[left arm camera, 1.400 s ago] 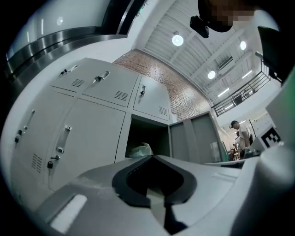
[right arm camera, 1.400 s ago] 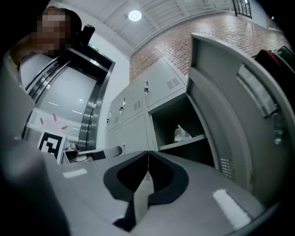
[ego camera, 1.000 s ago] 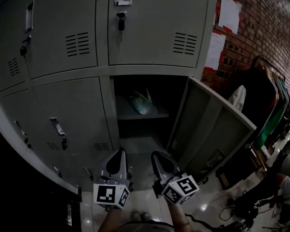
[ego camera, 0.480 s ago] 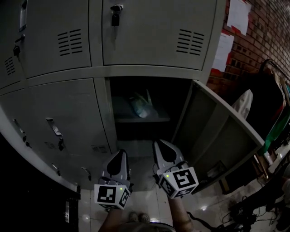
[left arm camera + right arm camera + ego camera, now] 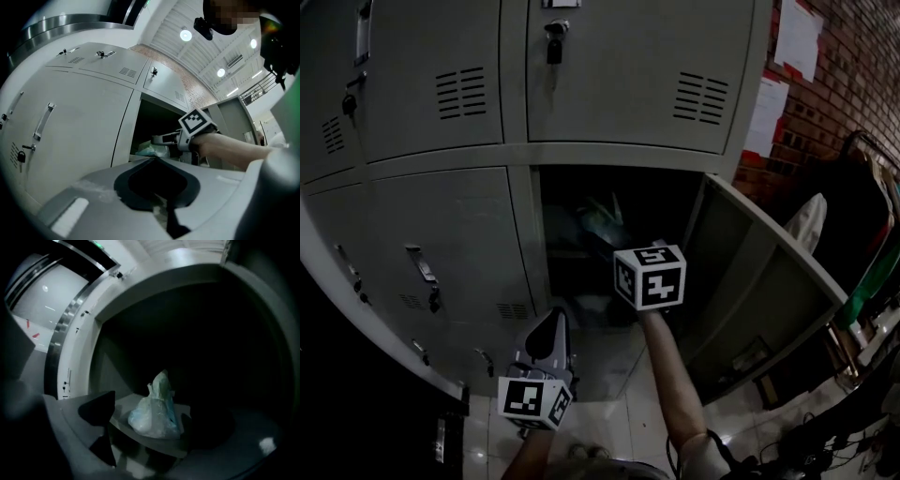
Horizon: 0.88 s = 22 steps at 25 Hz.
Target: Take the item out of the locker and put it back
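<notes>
While the left gripper (image 5: 549, 323) hangs closed, the right gripper (image 5: 150, 405) is opening, empty, facing the shelved bag (image 5: 156, 412).

The right gripper (image 5: 162, 138) lifts from low beside the left gripper (image 5: 548, 328) to the open locker (image 5: 750, 272) mouth, and its fingers (image 5: 98, 411) are opening toward the bag (image 5: 157, 411) on the shelf (image 5: 123, 405).
</notes>
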Tool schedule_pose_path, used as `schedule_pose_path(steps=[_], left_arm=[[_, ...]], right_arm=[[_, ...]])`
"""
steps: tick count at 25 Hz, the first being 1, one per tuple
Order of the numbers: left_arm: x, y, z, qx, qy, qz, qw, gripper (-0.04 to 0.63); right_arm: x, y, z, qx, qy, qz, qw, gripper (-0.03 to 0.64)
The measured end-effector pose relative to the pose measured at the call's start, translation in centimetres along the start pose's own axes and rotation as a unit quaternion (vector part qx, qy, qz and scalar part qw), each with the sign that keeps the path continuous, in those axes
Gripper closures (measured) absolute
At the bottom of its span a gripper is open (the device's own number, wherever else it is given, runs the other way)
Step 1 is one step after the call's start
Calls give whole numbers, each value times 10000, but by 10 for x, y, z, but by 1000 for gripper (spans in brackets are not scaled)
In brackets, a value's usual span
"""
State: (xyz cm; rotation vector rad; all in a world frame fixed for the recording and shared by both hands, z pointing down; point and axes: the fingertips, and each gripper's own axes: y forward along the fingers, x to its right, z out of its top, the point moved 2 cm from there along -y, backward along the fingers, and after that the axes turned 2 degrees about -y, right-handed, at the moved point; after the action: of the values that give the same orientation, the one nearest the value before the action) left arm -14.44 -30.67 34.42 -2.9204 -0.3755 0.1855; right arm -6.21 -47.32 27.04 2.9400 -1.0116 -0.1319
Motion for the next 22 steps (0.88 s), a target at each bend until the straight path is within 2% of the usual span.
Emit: schedule_pose_path(steps=[2, 6, 9, 10, 11, 12, 13, 14, 22], left_arm=[[-3, 0, 2, 37, 0, 19, 10000, 591], [-15, -2, 5, 81, -27, 127, 9999, 591], [-22, -2, 4, 72, -57, 169, 9998, 591], [-23, -2, 3, 70, -69, 169, 9998, 591], [-23, -2, 3, 73, -81, 165, 9998, 591], [-23, -2, 3, 78, -92, 158, 9998, 591], [-23, -2, 3, 79, -103, 151, 9998, 591], [-23, -1, 3, 76, -113, 141, 9998, 591], [-20, 2, 6, 100, -110, 33, 9999, 591]], right_arm=[[1, 13, -5, -187, 61, 5, 9998, 120], [6, 21, -5, -210, 367, -54, 9991, 120], [9, 23, -6, -369, 306, -147, 9987, 137], [10, 22, -7, -424, 165, -249, 9987, 171], [13, 20, -7, -443, -34, -397, 9982, 234], [16, 17, -6, -407, -240, -548, 9974, 364], [18, 14, -5, -325, -381, -636, 9967, 541], [18, 12, -4, -227, -402, -630, 9969, 591], [13, 2, 5, 290, -8, -401, 9988, 603]])
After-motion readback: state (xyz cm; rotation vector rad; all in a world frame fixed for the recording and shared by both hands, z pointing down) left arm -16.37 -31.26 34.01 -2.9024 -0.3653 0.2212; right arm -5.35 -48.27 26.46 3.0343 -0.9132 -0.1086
